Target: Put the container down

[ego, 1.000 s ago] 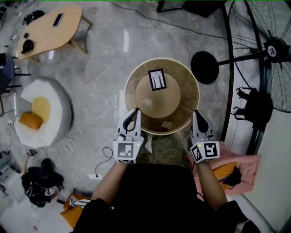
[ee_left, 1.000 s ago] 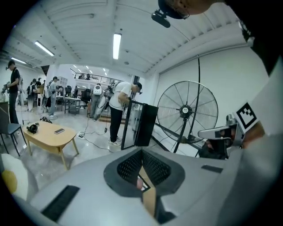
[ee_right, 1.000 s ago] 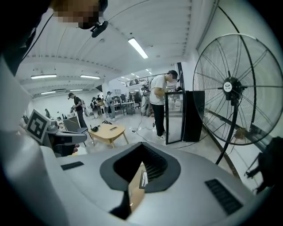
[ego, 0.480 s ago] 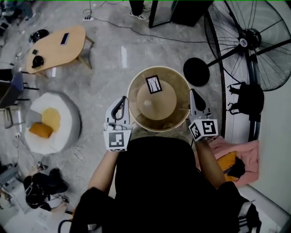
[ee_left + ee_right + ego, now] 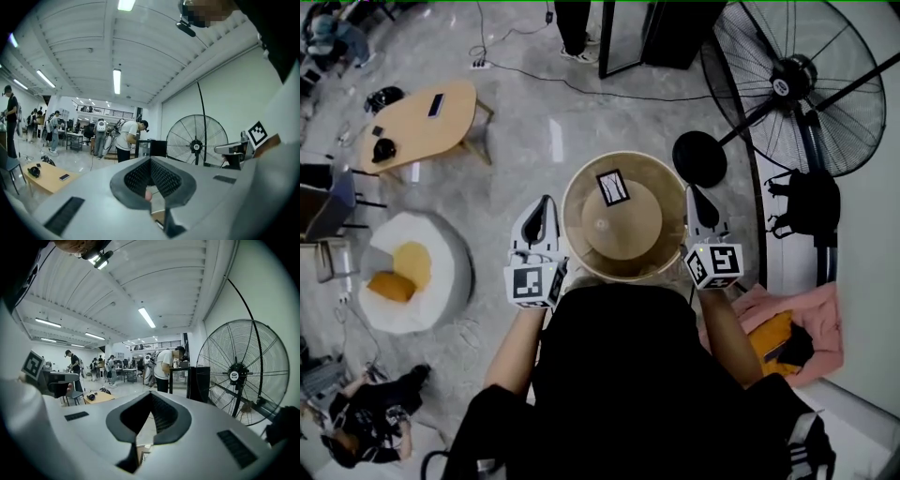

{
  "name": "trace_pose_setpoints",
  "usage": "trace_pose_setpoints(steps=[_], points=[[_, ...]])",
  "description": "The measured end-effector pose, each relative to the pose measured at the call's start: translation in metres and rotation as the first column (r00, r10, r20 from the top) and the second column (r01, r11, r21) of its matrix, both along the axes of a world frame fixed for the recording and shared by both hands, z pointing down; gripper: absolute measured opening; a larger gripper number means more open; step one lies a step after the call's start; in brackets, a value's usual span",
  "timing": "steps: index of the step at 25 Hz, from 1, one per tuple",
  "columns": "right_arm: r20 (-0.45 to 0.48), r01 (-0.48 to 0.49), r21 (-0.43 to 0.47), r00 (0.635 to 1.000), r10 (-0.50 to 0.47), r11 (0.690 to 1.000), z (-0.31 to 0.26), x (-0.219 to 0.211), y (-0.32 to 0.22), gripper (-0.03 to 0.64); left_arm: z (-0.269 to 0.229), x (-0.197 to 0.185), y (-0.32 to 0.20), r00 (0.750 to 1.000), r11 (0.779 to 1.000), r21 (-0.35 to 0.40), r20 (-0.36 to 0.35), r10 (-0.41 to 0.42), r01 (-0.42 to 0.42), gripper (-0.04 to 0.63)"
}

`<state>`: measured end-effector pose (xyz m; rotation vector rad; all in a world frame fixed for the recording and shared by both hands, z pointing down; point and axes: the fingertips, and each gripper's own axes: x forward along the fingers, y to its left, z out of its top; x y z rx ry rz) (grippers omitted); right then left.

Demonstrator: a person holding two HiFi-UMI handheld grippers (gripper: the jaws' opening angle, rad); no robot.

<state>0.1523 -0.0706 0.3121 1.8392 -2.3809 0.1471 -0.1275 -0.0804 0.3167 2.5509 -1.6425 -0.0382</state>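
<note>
The container (image 5: 673,211) hangs above the floor (image 5: 517,150), squeezed between the left tongs (image 5: 546,201) at its 9 o'clock and right tongs (image 5: 692,192) at 3, both fully closed. Easing pressure unevenly could drop it.

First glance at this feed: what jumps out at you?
A round tan container with a black-and-white marker tag inside takes the centre of the head view, flanked by the left gripper and right gripper, both with jaws together. A big standing fan fills the upper right.
</note>
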Motion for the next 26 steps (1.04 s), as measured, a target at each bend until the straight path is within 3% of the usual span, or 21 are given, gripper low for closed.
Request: trace_pose_setpoints(steps=[11, 16, 26], points=[[-0.041, -0.016, -0.001, 0.999, 0.016, 1.000, 0.006, 0.008, 0.008, 0.020, 0.005, -0.010, 0.017, 1.000, 1.000, -0.008, -0.015, -0.014, 0.014, 0.018], [-0.060, 0.023, -0.011, 0.998, -0.024, 1.000, 0.007, 0.006, 0.015, 0.020, 0.007, -0.009, 0.029, 0.999, 1.000, -0.005, 0.011, -0.030, 0.030, 0.019], [-0.063, 0.110, -0.014, 0.992, -0.110, 0.994, 0.011, -0.014, 0.008, 0.020, -0.001, -0.013, 0.042, 0.994, 0.995, -0.011, -0.046, -0.101, 0.100, 0.018]])
